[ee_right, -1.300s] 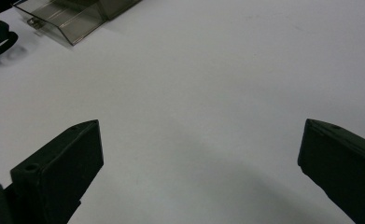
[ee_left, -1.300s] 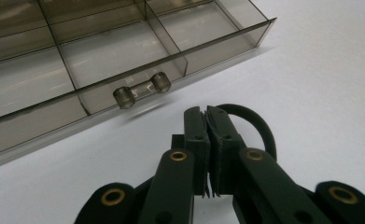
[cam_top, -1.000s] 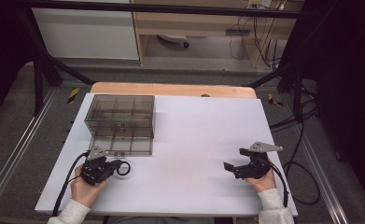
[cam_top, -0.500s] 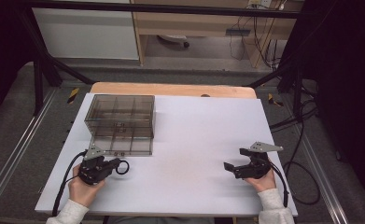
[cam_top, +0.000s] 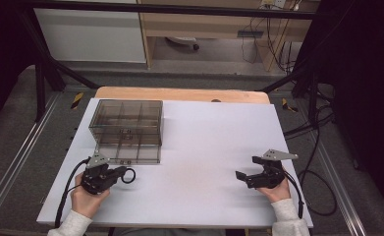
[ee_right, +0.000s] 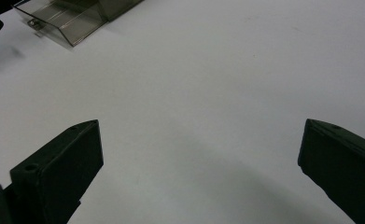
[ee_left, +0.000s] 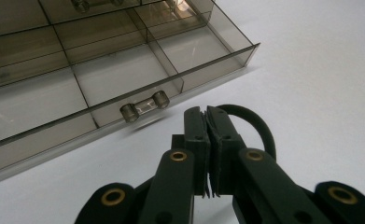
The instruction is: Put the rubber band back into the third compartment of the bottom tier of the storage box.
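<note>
Left gripper view: my left tool (ee_left: 207, 122), clenched empty, rests near the handle (ee_left: 144, 106) of the pulled-out drawer (ee_left: 124, 70) on the bench (cam_top: 204, 162). To grip it well, I should unclench first, then straddle it squarely. My right tool (cam_top: 243, 175) waits released.

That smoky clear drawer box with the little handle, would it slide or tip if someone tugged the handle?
The drawer box looks like thin, stiff plastic, mostly empty, so probably light. On the smooth white table it may slide along rather than tip, being low and wide. The small handle looks glossy, perhaps slippery.
</note>
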`<state>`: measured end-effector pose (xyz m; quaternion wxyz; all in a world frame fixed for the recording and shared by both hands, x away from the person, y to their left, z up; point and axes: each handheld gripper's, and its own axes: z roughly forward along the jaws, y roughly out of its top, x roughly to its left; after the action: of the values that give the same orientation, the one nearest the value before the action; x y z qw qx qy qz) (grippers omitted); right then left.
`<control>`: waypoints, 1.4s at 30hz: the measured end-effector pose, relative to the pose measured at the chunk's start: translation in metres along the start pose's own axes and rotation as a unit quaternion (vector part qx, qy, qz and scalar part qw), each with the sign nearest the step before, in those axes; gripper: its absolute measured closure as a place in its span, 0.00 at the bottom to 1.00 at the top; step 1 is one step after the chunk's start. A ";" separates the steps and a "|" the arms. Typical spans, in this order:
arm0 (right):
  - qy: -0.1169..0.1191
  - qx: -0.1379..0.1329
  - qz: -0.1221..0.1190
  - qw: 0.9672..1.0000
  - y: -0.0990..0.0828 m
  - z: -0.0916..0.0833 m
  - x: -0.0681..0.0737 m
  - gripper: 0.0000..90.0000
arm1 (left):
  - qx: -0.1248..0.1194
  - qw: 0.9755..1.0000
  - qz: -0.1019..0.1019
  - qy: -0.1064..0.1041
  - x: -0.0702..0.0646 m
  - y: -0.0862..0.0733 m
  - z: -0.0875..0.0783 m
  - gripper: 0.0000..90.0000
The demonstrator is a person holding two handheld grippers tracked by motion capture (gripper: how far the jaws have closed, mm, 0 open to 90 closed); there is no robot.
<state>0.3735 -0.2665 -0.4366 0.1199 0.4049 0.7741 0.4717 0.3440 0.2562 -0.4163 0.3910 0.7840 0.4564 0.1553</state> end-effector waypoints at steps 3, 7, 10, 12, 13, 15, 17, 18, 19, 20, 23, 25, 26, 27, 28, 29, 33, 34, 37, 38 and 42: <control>0.000 0.001 0.001 1.000 0.000 0.000 0.000 0.01 | -0.002 1.000 -0.001 -0.001 0.000 0.001 -0.001 0.97; 0.000 0.000 -0.002 1.000 0.000 0.000 0.000 0.01 | -0.001 1.000 0.002 -0.002 0.000 0.002 -0.001 0.97; 0.000 0.001 0.000 1.000 0.000 0.000 0.000 0.01 | -0.003 1.000 0.000 -0.003 -0.001 0.004 -0.002 0.97; 0.000 0.001 0.002 1.000 0.000 0.000 0.000 0.01 | -0.003 1.000 0.004 -0.002 -0.001 0.005 -0.003 0.97; 0.000 0.001 0.001 1.000 0.000 0.000 0.000 0.01 | -0.004 1.000 0.005 -0.001 -0.001 0.006 -0.003 0.97; 0.000 0.002 -0.001 1.000 0.000 0.000 0.000 0.01 | -0.006 1.000 0.004 -0.002 -0.002 0.006 -0.003 0.97; 0.000 0.002 0.002 1.000 0.000 0.000 0.000 0.01 | -0.005 1.000 0.006 -0.003 -0.001 0.007 -0.004 0.97; 0.000 0.002 0.001 1.000 0.000 0.000 0.000 0.01 | -0.005 1.000 0.006 -0.003 -0.001 0.007 -0.004 0.97; 0.000 0.002 0.000 1.000 0.000 0.000 0.000 0.01 | -0.004 1.000 0.007 -0.003 -0.001 0.008 -0.004 0.97; 0.000 0.001 -0.001 1.000 0.000 0.000 0.000 0.01 | -0.005 1.000 0.007 -0.003 -0.001 0.008 -0.004 0.97; -0.001 0.002 0.001 1.000 0.000 0.000 0.000 0.01 | -0.005 1.000 0.006 -0.005 -0.001 0.009 -0.005 0.97; 0.000 0.002 0.001 1.000 0.000 0.000 0.000 0.01 | -0.004 1.000 0.007 -0.005 -0.001 0.010 -0.005 0.97; 0.000 0.002 0.001 1.000 0.000 0.000 0.000 0.01 | -0.003 1.000 0.008 -0.005 -0.001 0.010 -0.005 0.97; 0.000 0.002 0.001 1.000 0.000 0.000 0.000 0.01 | -0.001 1.000 0.009 -0.004 -0.001 0.010 -0.004 0.97; 0.000 0.002 0.001 1.000 0.000 0.000 0.000 0.01 | -0.001 1.000 0.009 -0.004 -0.001 0.010 -0.004 0.97; 0.000 0.002 0.001 1.000 0.000 0.000 0.000 0.01 | 0.000 1.000 0.009 -0.004 -0.001 0.011 -0.004 0.97; 0.000 0.003 0.000 1.000 0.000 0.000 0.000 0.01 | 0.001 1.000 0.013 -0.005 -0.001 0.012 -0.005 0.97; -0.001 0.003 -0.001 1.000 0.000 0.000 0.000 0.01 | 0.001 1.000 0.013 -0.005 -0.002 0.013 -0.005 0.97; -0.001 0.003 -0.001 1.000 0.000 0.000 0.000 0.01 | 0.001 1.000 0.013 -0.007 -0.003 0.014 -0.004 0.97; 0.000 0.002 -0.001 1.000 0.000 0.000 0.000 0.01 | 0.002 1.000 0.015 -0.007 -0.002 0.015 -0.004 0.97; -0.001 0.003 -0.001 1.000 0.000 0.000 0.000 0.01 | 0.000 1.000 0.015 -0.008 -0.003 0.018 -0.005 0.97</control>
<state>0.3738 -0.2663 -0.4370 0.1200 0.4044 0.7758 0.4693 0.3503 0.2507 -0.3993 0.3922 0.7921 0.4414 0.1548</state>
